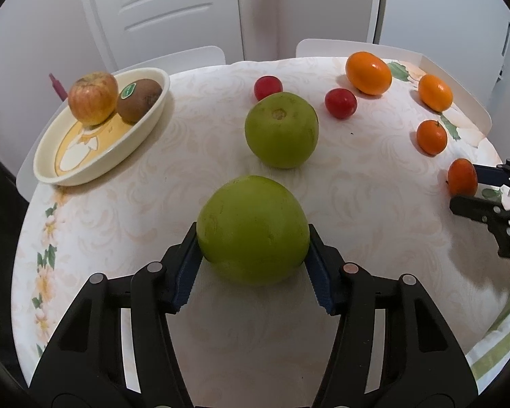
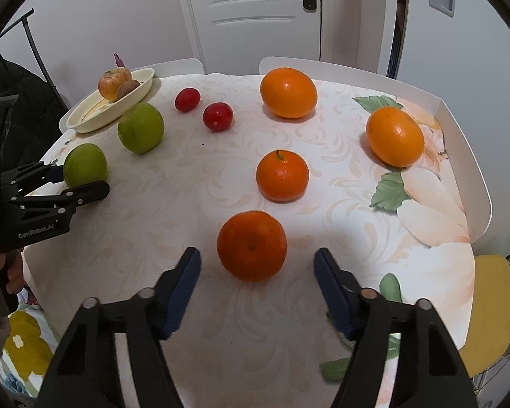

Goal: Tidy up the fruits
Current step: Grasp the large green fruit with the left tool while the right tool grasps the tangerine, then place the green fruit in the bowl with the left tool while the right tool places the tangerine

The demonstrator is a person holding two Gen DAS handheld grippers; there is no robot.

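Left wrist: left gripper [image 1: 253, 238] pinches green fruit [image 1: 253, 229] between its pads.
Right wrist: right gripper [image 2: 257, 265] spread, tangerine [image 2: 251, 245] just ahead, untouched.
Advice: lift gently; dish [image 1: 47, 166] lies far ahead-left.

Two matte black plastic handheld grippers, left [image 1: 253, 238] and right [image 2: 256, 258], carry ribbed blue rubber finger pads [image 1: 187, 272], silver pivot rivets and white "GenRobot.AI" lettering [image 2: 35, 232].

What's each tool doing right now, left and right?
Left tool: closed on the near green fruit, pads touching both sides.
Right tool: open around the near orange, not touching.
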